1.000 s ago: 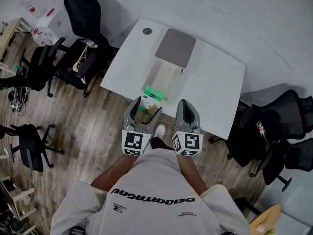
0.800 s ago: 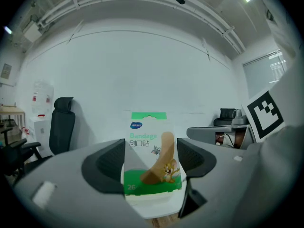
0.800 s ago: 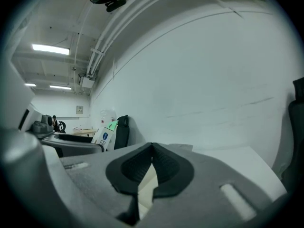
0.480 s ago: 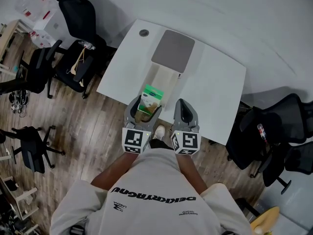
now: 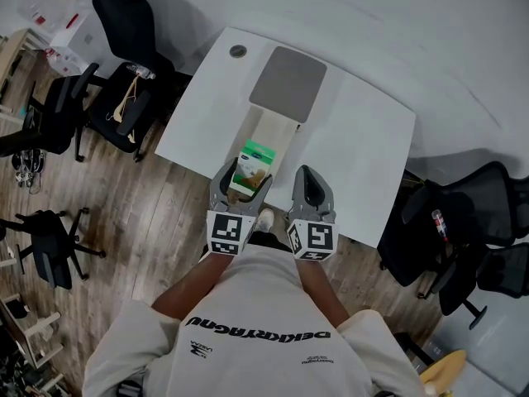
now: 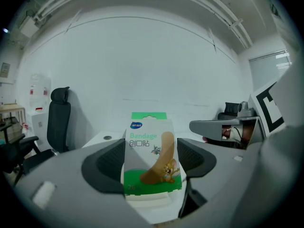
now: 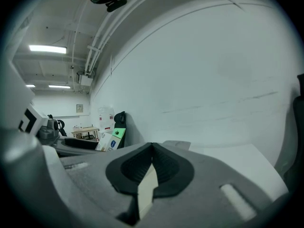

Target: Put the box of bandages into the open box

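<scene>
A: Head view. Where is the bandage box?

B: The bandage box [image 5: 252, 162] is clamped between the jaws of the left gripper [image 5: 241, 178]. From above it sits over the near end of the open box [image 5: 277, 126]. Whether it touches the box cannot be told. The open box lies on the white table [image 5: 364, 139], with its grey lid [image 5: 288, 83] folded back on the far side. The right gripper [image 5: 308, 184] is just beside the left one, at the table's near edge.

A: Left gripper view. Appearance and grip?

B: The bandage box [image 6: 151, 151] is upright with its front to the camera. It is a white carton with a green tab on top and a green band at the bottom. It has a blue logo, "Bandage" in green, a tan plaster strip drawn diagonally and small cartoon figures. The dark pads [image 6: 107, 163] press its two sides, so the jaws stand wide and are full. The right gripper [image 6: 223, 126] shows at right and a black chair [image 6: 58, 118] at left.

A: Right gripper view?

B: The right gripper [image 7: 151, 163] has its jaws together, with nothing between them. The bandage box [image 7: 110, 140] appears small at left, tilted, in the left gripper [image 7: 71, 145]. Its green tab and blue logo are visible. A white wall fills the background.
</scene>
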Demonstrator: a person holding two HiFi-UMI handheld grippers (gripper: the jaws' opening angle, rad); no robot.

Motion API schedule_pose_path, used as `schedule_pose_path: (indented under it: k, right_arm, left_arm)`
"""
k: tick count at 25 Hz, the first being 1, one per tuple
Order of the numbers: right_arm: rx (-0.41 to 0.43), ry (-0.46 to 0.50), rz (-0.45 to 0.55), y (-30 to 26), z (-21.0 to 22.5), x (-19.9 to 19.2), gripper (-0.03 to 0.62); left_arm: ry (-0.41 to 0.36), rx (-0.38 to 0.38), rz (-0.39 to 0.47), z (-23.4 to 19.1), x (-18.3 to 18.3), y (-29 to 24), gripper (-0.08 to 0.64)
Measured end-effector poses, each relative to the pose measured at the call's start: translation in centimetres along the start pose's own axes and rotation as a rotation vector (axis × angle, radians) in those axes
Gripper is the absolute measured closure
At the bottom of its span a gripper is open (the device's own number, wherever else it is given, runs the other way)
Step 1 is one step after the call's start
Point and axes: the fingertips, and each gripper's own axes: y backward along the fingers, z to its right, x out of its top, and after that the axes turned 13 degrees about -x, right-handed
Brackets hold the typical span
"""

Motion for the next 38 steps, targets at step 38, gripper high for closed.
schedule_pose_path:
  k: [38]
  right_arm:
    - [-0.154, -0.045, -0.117, -4.1, 0.2, -4.3, 0.594]
  left_arm:
    - [0.130, -0.113, -0.258, -4.6, -6.9, -8.0, 0.202]
